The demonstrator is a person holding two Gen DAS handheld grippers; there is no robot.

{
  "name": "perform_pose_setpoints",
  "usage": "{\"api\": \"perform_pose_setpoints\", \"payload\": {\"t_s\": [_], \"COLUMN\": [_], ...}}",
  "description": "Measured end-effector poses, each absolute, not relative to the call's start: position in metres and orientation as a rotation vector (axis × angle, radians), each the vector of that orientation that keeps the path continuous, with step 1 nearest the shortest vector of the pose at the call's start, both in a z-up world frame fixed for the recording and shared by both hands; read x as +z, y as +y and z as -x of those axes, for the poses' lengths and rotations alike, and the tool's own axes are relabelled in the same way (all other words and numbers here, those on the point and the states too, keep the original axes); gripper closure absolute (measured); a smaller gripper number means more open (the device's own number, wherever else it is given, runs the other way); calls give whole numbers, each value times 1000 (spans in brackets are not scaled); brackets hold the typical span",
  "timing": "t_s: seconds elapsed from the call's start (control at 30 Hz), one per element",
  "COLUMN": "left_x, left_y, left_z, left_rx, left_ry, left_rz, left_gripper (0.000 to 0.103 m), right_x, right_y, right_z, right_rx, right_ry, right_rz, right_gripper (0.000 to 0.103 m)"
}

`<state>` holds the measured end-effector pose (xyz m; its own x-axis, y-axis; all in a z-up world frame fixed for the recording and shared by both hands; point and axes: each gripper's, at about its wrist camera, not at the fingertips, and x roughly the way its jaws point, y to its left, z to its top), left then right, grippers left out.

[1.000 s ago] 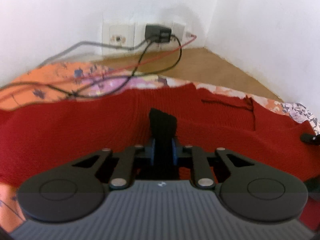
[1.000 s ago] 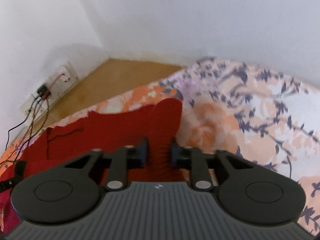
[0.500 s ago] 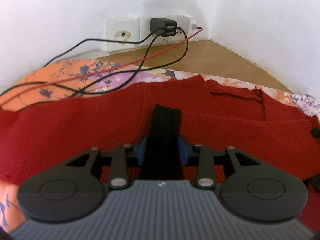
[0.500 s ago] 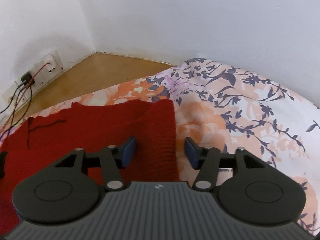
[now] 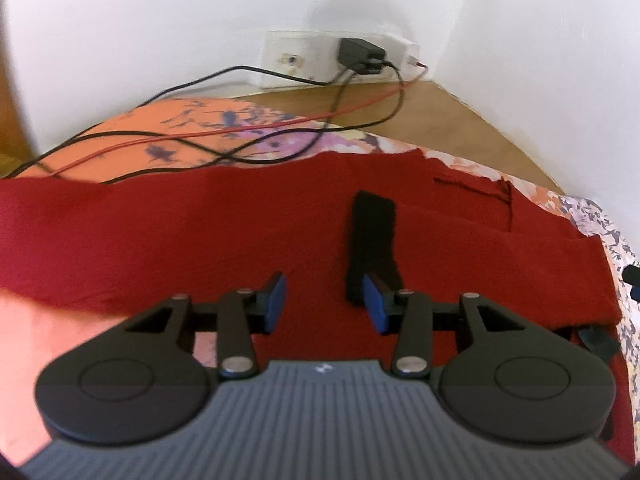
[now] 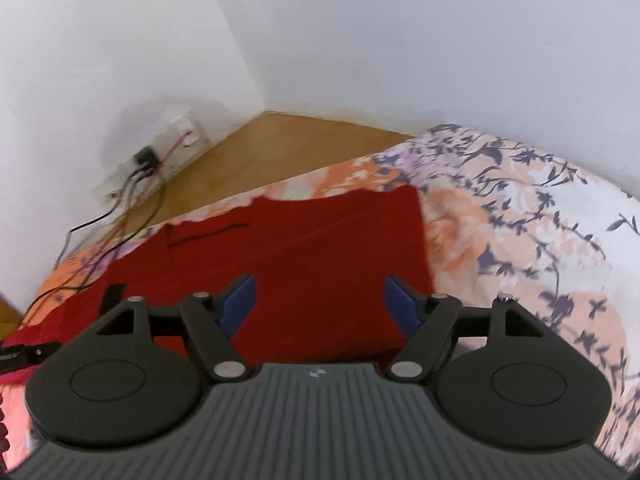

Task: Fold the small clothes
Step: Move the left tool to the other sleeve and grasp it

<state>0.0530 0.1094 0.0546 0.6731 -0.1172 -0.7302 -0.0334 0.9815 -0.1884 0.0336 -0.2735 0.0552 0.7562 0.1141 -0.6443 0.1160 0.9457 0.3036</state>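
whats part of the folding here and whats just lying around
Part of the folding:
- red sweater, spread flat on the bed
- black cuff lying on it
- left gripper and right gripper, both open

Just lying around:
- black and red cables
- charger at the wall socket
- flowered bedsheet

Cables [image 5: 224, 142] cross bedsheet [image 6: 520, 220] behind red garment [image 5: 200, 232]

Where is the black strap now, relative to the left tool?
In the left wrist view, the black strap lies on the red knitted garment, just ahead of the open left tool, its near end beside the right finger's blue pad.
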Motion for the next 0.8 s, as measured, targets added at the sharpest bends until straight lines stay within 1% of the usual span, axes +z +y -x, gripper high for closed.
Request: {"api": "perform_pose_setpoints", "payload": {"t_s": [0.23,0.43,0.63,0.7,0.8], "left_x": [55,39,33,29,22], "left_y": [164,211,239,249,264], "left_z": [-29,-21,-19,-18,-19], "left_rx": [53,97,177,202,236], "left_ry": [828,839,819,814,798], "left_rz": [278,462,507,530,574], "left_gripper": [58,58,57,49,48], "right_x": [58,44,31,26,21], "right_y": [-252,-240,-220,-211,-201], "right_z": [-5,10,20,24,27], "right_rx": [15,-13,-22,-24,-26], "right_ry": [725,750,781,789,796], "right_rz": [-380,-435,-455,-459,-460], "right_gripper": [23,23,23,23,23]}}
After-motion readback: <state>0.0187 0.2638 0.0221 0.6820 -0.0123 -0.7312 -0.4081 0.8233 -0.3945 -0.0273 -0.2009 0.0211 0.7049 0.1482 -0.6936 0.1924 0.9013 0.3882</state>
